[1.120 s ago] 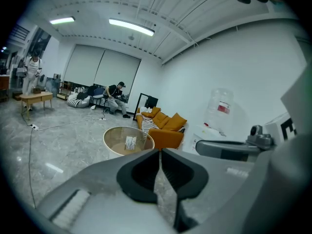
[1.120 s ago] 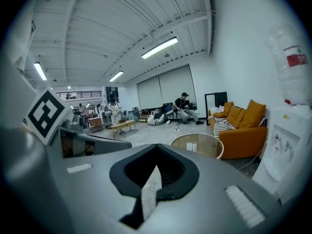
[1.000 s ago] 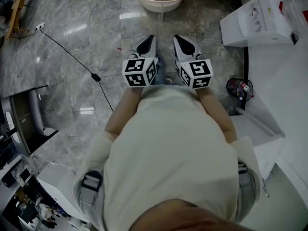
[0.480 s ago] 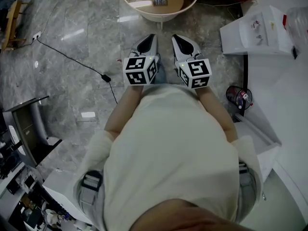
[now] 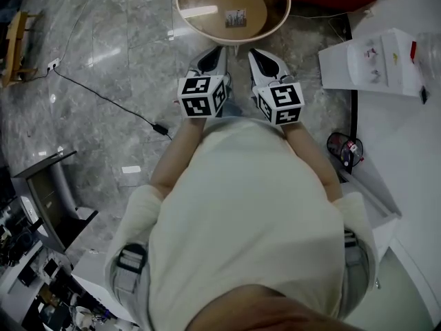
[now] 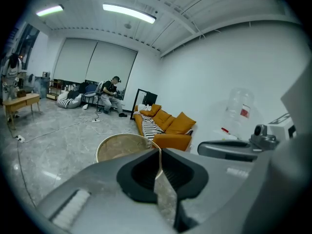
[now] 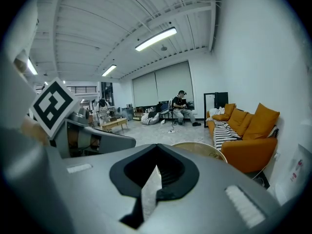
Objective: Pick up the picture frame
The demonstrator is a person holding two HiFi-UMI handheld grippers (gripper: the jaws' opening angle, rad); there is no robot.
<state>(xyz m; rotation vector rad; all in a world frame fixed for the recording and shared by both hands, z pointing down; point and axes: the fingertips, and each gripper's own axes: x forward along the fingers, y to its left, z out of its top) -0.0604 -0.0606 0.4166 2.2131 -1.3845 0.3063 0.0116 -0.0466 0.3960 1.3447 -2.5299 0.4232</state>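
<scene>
While the left gripper [image 5: 214, 52] and the right gripper [image 5: 254, 54] sit side by side, jaws pressed together and empty, the picture frame [image 5: 236, 18] is ahead of them on the round worktop [image 5: 259, 3].

Both claws held out side by side, jaws pressed together.
The left claw [image 5: 213, 52] and right claw [image 5: 258, 54] point forward and slightly down, both empty, on extended forearms [image 5: 176, 158], near each other but apart.
</scene>
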